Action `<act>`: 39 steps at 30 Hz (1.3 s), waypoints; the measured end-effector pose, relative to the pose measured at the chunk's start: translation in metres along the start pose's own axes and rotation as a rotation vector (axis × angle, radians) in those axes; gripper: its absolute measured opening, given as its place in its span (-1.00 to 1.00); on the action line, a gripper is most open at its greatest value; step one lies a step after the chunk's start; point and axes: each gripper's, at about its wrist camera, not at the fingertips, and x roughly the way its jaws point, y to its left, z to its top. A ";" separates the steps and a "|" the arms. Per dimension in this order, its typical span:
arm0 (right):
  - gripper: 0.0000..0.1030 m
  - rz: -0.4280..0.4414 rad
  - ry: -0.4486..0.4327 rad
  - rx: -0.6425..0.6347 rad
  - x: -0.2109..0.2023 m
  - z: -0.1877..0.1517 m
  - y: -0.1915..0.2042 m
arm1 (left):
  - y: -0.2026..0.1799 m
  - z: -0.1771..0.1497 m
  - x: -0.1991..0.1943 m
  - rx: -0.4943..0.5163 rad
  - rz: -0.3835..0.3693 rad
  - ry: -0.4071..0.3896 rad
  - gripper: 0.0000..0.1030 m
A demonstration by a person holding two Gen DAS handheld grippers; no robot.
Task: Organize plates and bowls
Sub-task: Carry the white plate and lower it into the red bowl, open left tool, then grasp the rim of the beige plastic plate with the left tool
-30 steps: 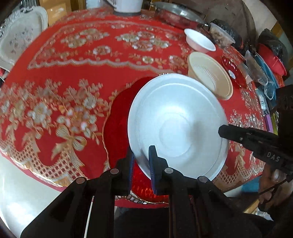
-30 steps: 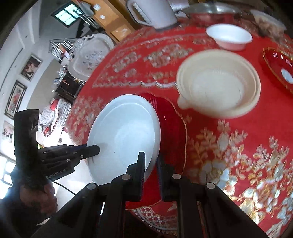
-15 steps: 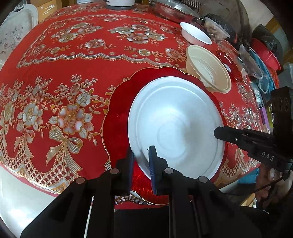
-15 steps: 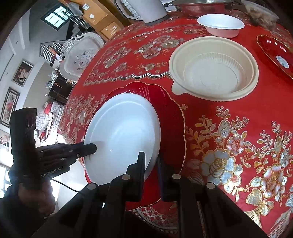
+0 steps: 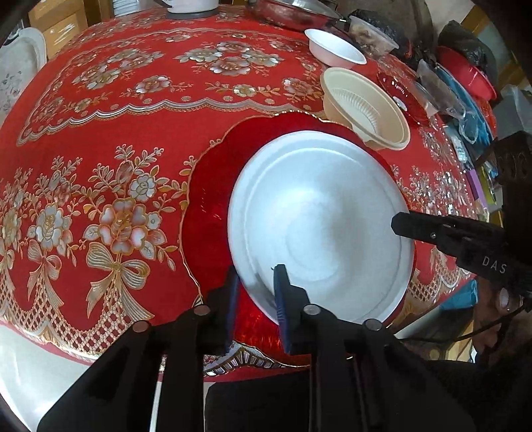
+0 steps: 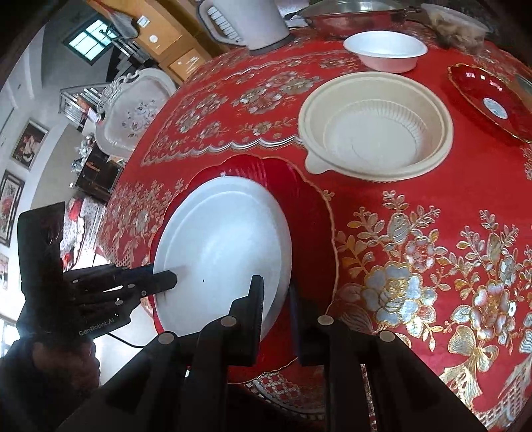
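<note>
A white plate (image 5: 319, 219) lies flat on a large red scalloped plate (image 5: 212, 206) at the near edge of the red table. My left gripper (image 5: 255, 275) straddles the white plate's near rim, its jaws parted with a gap around the rim. In the right wrist view the white plate (image 6: 222, 249) rests on the red plate (image 6: 309, 216), and my right gripper (image 6: 276, 289) is shut on its rim. The left gripper (image 6: 166, 280) shows at the plate's far side there. The right gripper (image 5: 399, 224) reaches over the opposite rim in the left wrist view.
A beige plastic bowl (image 6: 375, 126) sits just behind the red plate, with a small white bowl (image 6: 385, 50) farther back and a small red dish (image 6: 488, 99) to the right. A white kettle (image 6: 246, 20) and a metal pan (image 5: 292, 15) stand at the back. Clutter lines the right edge.
The white plate came down from a tilt and now lies flat on the red plate. My left gripper's jaws have parted slightly; the right gripper's gap looks only a little wider.
</note>
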 end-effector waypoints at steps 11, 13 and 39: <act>-0.44 -0.027 -0.031 0.012 -0.002 0.005 0.006 | 0.013 0.014 -0.006 -0.004 -0.022 -0.044 -0.22; -0.38 -0.031 -0.046 0.017 -0.005 0.005 0.006 | 0.015 0.016 -0.009 -0.004 -0.037 -0.054 -0.22; -0.01 -0.041 -0.201 0.076 -0.052 0.017 -0.042 | -0.042 0.090 -0.026 0.004 0.082 -0.168 -0.21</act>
